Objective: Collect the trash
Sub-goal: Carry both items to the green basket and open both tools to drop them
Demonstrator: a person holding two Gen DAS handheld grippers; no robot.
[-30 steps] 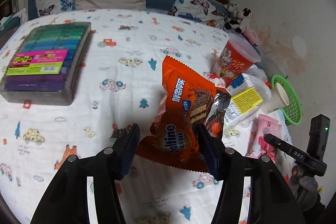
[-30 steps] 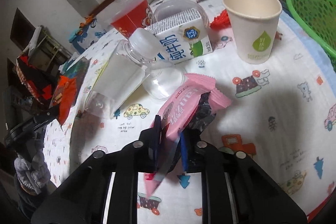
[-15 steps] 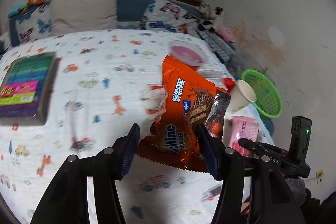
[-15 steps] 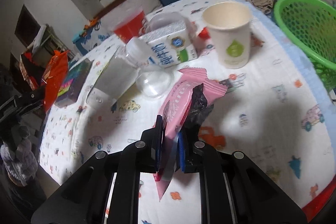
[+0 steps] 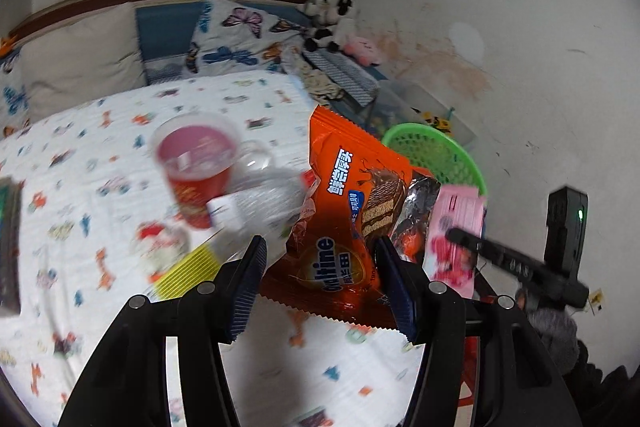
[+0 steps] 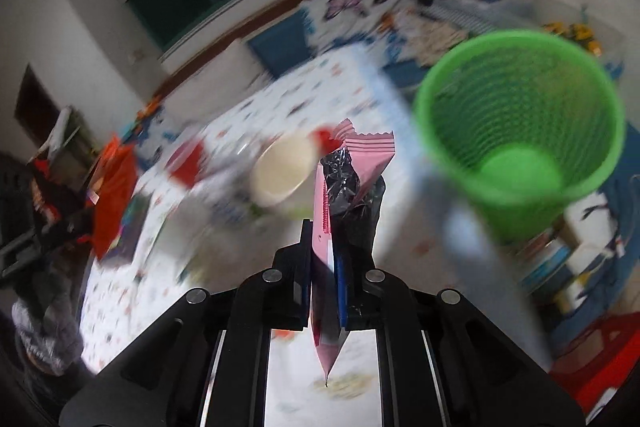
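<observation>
The left gripper [image 5: 320, 275] clamps a crinkly orange foil snack wrapper [image 5: 352, 211] upright; ahead-left stands a red plastic cup [image 5: 196, 167] on the cartoon-print bedsheet [image 5: 80, 187]. The right gripper [image 6: 325, 267] pinches a glossy pink wrapper [image 6: 360, 159], with the green mesh plastic basket [image 6: 520, 123] ahead-right and a blurred cream paper cup [image 6: 280, 171] just ahead-left

Snack wrapper [image 5: 352, 211] between left gripper [image 5: 322, 281] fingers, above the bed [image 5: 100, 163], cup [image 5: 196, 163] to its left, basket [image 6: 520, 119] right of the second wrapper [image 6: 352, 163] in right gripper [image 6: 325, 271], pillows [image 5: 236, 39] behind.
</observation>
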